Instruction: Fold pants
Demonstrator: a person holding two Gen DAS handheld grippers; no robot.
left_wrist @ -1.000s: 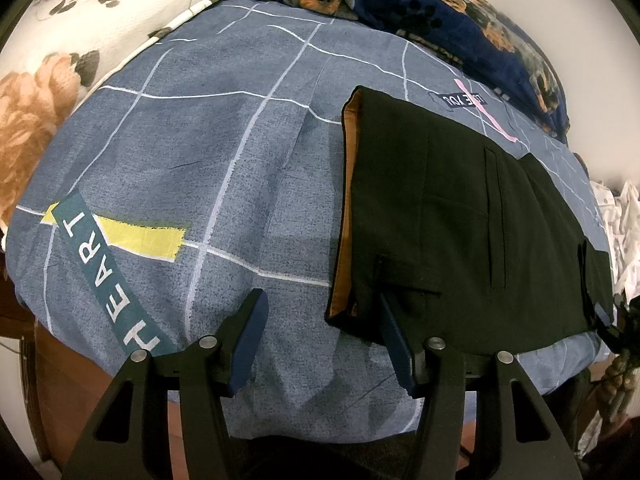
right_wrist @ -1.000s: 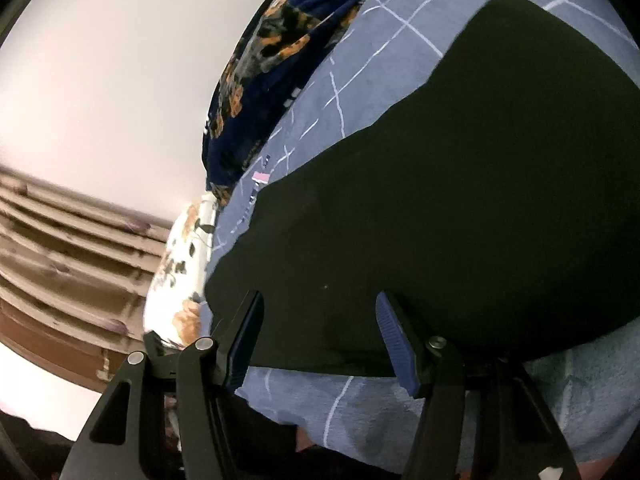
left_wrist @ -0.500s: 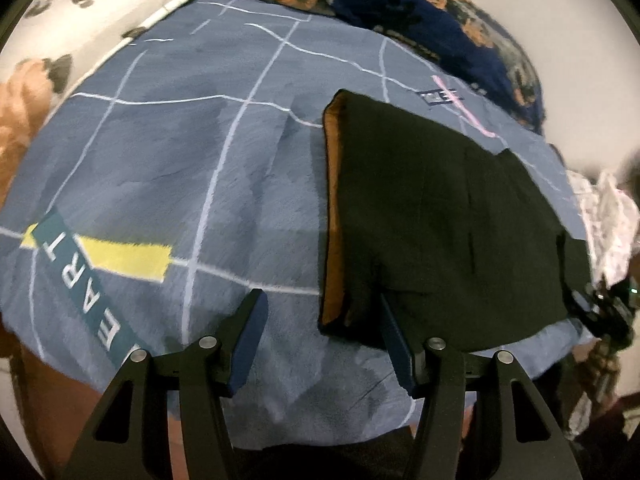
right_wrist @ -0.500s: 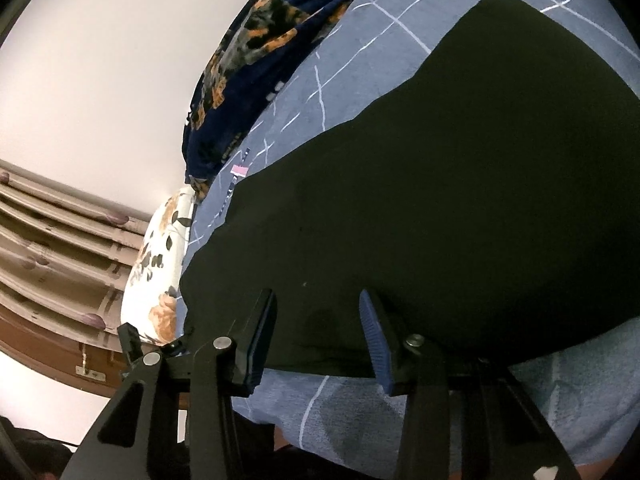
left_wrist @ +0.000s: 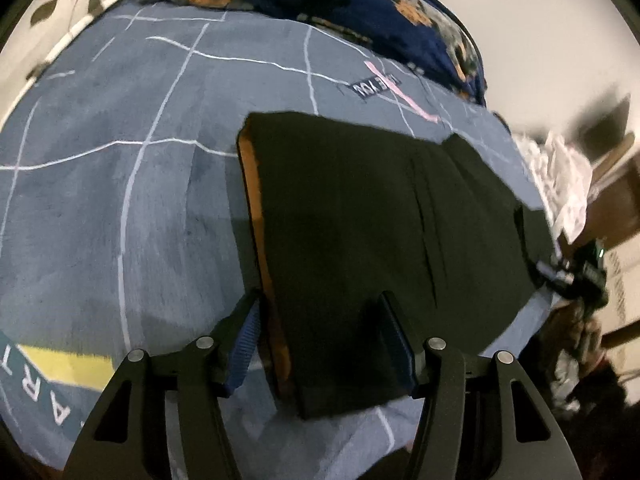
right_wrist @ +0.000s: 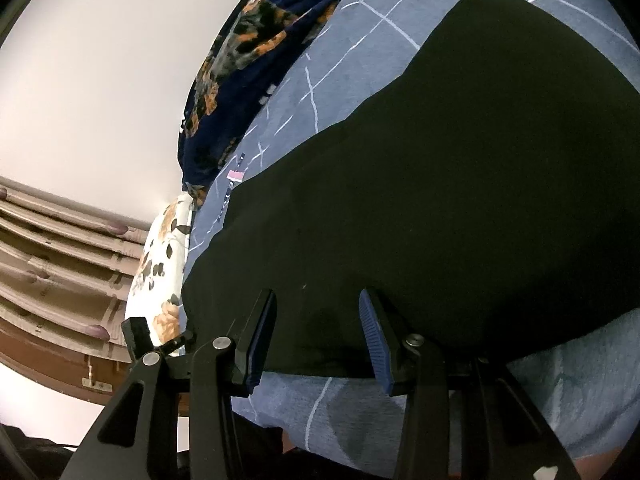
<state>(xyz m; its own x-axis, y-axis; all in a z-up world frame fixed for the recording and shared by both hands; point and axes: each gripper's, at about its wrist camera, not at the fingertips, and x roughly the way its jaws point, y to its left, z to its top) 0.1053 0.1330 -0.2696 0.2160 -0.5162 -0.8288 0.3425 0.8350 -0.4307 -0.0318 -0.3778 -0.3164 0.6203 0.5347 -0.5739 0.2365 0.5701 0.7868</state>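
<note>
The black pants (left_wrist: 380, 216) lie folded on the blue grid-patterned bedsheet (left_wrist: 120, 184), orange lining showing at their left edge. The left gripper (left_wrist: 320, 344) straddles their near left corner, jaws apart. The right gripper (right_wrist: 316, 328), narrowed, frames their near edge; whether it pinches cannot be told.

You see the pants (left_wrist: 380, 232) as matt black woven cloth with an orange lining at the left edge. The bedsheet (left_wrist: 120, 200) is soft blue-grey cotton, faintly creased. The fingers (right_wrist: 374, 332) carry ribbed blue rubbery pads on matt black plastic with shiny metal screws. The far blanket (right_wrist: 248, 52) looks fleecy.
</note>
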